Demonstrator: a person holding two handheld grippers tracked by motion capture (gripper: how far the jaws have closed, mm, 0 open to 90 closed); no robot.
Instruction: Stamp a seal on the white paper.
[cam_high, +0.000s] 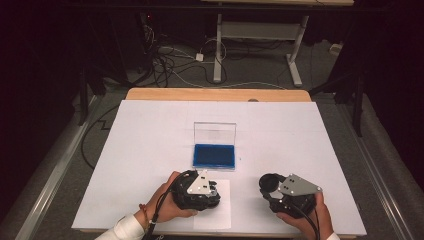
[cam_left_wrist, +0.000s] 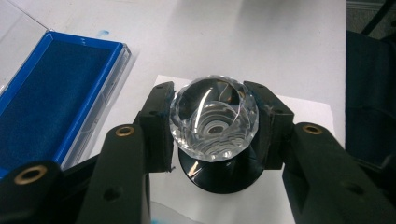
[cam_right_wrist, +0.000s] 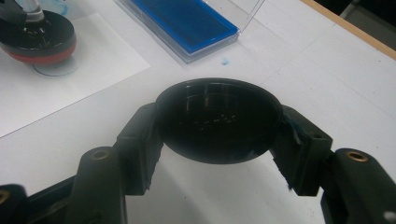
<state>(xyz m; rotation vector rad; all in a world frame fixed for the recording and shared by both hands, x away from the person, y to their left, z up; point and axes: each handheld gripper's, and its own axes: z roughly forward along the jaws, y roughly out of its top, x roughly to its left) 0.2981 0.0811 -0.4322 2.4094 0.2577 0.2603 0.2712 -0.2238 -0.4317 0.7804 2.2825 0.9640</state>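
My left gripper (cam_left_wrist: 212, 116) is shut on the faceted clear knob (cam_left_wrist: 205, 100) of a round stamp, whose black base (cam_left_wrist: 219, 177) sits on or just above a white paper sheet (cam_left_wrist: 303, 112). In the high view this gripper (cam_high: 212, 196) is at the near middle of the table, over the sheet (cam_high: 220, 217). My right gripper (cam_right_wrist: 218, 123) is shut on a round black cap (cam_right_wrist: 217, 116), held above the table at the near right (cam_high: 270, 184). From the right gripper view the stamp (cam_right_wrist: 37, 39) shows a red rim at its foot.
An open ink pad (cam_high: 214, 155) with blue felt lies in the table's middle, its clear lid (cam_high: 215, 132) standing upright behind it. A faint blue ring (cam_right_wrist: 51, 72) marks the paper by the stamp. The table's wooden far edge (cam_high: 215, 94) borders a cabled floor.
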